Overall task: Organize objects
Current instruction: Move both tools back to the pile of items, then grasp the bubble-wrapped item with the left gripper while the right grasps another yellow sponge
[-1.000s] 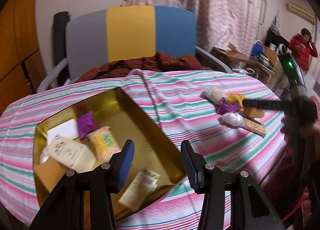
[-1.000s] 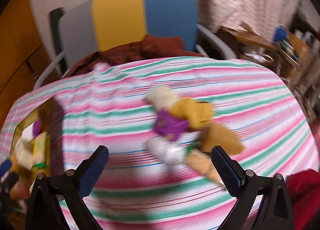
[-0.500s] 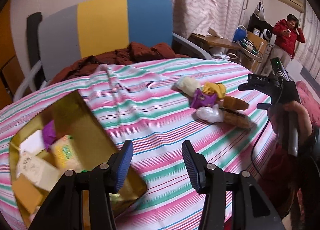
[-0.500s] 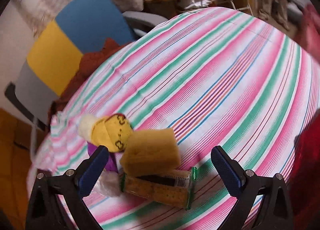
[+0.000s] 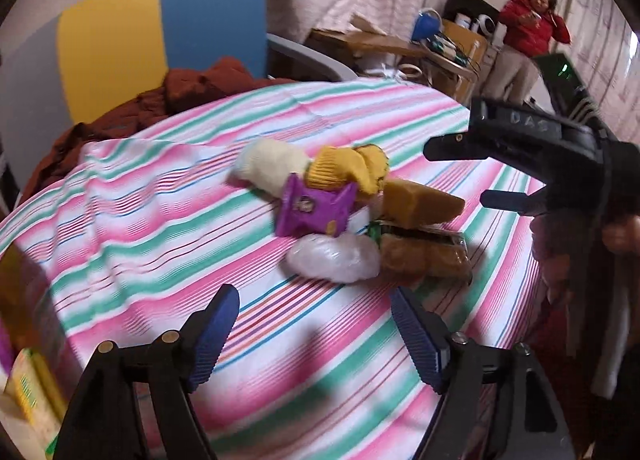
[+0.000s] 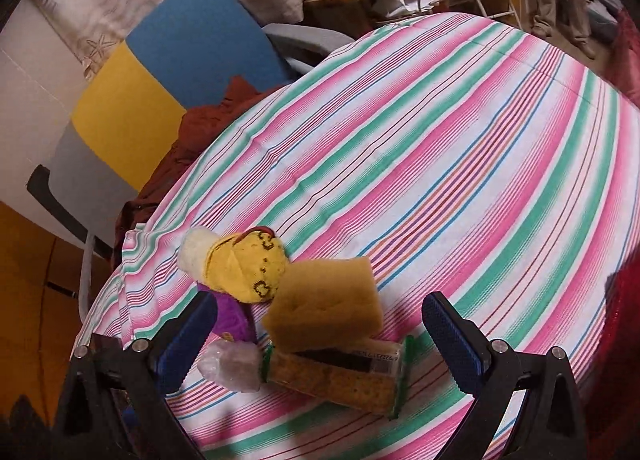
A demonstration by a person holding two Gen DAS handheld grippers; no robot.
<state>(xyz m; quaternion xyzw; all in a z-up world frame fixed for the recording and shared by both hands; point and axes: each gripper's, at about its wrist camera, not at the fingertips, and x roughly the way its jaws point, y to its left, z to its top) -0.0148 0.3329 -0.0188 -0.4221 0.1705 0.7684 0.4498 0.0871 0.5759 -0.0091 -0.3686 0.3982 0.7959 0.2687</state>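
A heap of small items lies on the striped tablecloth [image 5: 152, 219]: a purple snack packet [image 5: 314, 211], a yellow knitted piece [image 5: 348, 169], a cream fuzzy roll [image 5: 266, 169], a clear plastic lump [image 5: 334, 260], a tan sponge block [image 6: 326, 312] and a cracker pack [image 6: 340, 378]. My left gripper [image 5: 316, 334] is open, hovering just short of the heap. My right gripper [image 6: 320, 340] is open, its fingers straddling the sponge and cracker pack from above. In the left wrist view the right gripper [image 5: 464, 175] comes in from the right.
The gold box's edge with a yellow-green packet [image 5: 30, 392] shows at the lower left. A grey, yellow and blue chair [image 5: 160, 35] with a rust-brown cloth [image 5: 180, 91] stands behind the table. A person in red [image 5: 528, 31] stands by a cluttered desk [image 5: 384, 41].
My left gripper swung right from over the gold box toward the heap. The right gripper came down close over the sponge and cracker pack. Both stayed open.
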